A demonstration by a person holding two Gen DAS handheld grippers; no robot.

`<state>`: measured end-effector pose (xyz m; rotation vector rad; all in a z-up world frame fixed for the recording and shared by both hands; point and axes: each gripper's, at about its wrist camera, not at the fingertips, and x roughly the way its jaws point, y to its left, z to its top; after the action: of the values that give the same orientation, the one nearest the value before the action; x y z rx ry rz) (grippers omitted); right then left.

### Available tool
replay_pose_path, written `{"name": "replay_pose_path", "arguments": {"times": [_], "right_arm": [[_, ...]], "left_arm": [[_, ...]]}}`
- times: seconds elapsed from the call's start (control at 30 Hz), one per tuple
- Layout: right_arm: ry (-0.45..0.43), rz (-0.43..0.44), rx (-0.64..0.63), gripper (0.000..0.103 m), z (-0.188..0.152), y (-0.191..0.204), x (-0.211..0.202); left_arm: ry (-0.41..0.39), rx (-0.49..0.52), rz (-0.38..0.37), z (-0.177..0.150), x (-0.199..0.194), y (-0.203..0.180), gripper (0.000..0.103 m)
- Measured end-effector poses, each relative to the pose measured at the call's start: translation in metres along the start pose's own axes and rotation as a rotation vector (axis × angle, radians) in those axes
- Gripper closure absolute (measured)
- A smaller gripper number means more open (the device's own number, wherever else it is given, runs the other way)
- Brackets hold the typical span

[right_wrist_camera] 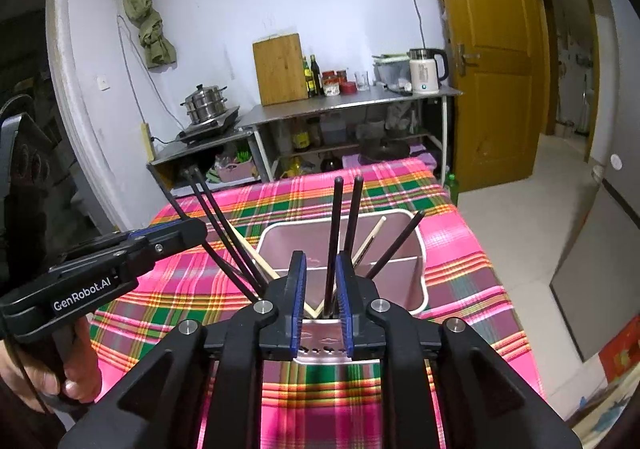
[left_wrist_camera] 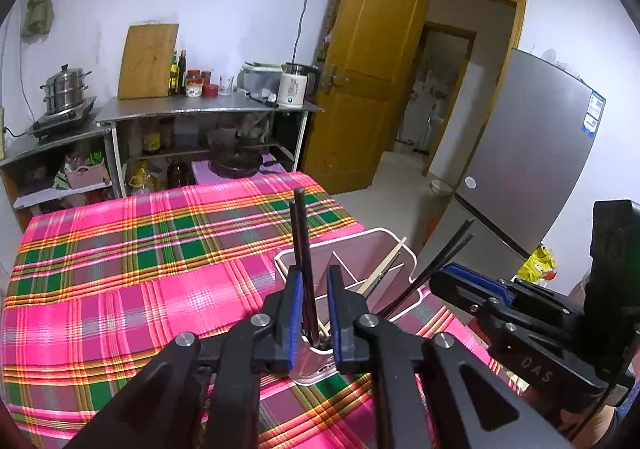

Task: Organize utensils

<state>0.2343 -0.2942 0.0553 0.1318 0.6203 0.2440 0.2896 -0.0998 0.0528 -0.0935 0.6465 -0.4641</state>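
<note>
The left hand-held gripper (left_wrist_camera: 312, 301), at the bottom of its own view, stands narrowly parted around two dark chopsticks (left_wrist_camera: 301, 233) that rise upright between its blue pads, resting against the left one with a gap on the right. Their lower ends sit in a pink holder (left_wrist_camera: 360, 249) on the plaid-covered surface (left_wrist_camera: 120, 269). In the right wrist view, the right hand-held gripper (right_wrist_camera: 321, 293) is likewise slightly parted, with another dark pair (right_wrist_camera: 344, 217) standing loose between its pads in the same holder, low centre. Pale wooden chopsticks (right_wrist_camera: 370, 237) lean in the divided holder behind. A hand (right_wrist_camera: 60, 377) grips a handle at lower left.
</note>
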Motion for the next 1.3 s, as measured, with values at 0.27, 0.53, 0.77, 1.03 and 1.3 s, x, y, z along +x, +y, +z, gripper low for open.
{"name": "replay_pose_path", "arguments": {"times": [0.27,0.53,0.77,1.03,1.3], "right_arm": [[-0.034,0.003,0.0,0.081,-0.006,0.007,-0.026],[-0.032,0.007,-0.003,0.079,-0.031,0.016,-0.045],[-0.016,0.0,-0.008,0.079,-0.055,0.023,-0.055],[0.0,-0.006,-0.032,0.079,-0.083,0.037,-0.068],[0.008,-0.012,-0.047,0.079,-0.105,0.043,-0.08]], "left_arm": [[-0.034,-0.005,0.005,-0.008,-0.028,-0.002,0.085],[-0.033,-0.005,0.009,-0.036,-0.048,-0.004,0.085],[-0.014,0.011,0.018,-0.067,-0.058,-0.01,0.085],[0.009,0.017,0.018,-0.101,-0.066,-0.012,0.085],[0.014,0.025,0.027,-0.128,-0.079,-0.015,0.085]]}}
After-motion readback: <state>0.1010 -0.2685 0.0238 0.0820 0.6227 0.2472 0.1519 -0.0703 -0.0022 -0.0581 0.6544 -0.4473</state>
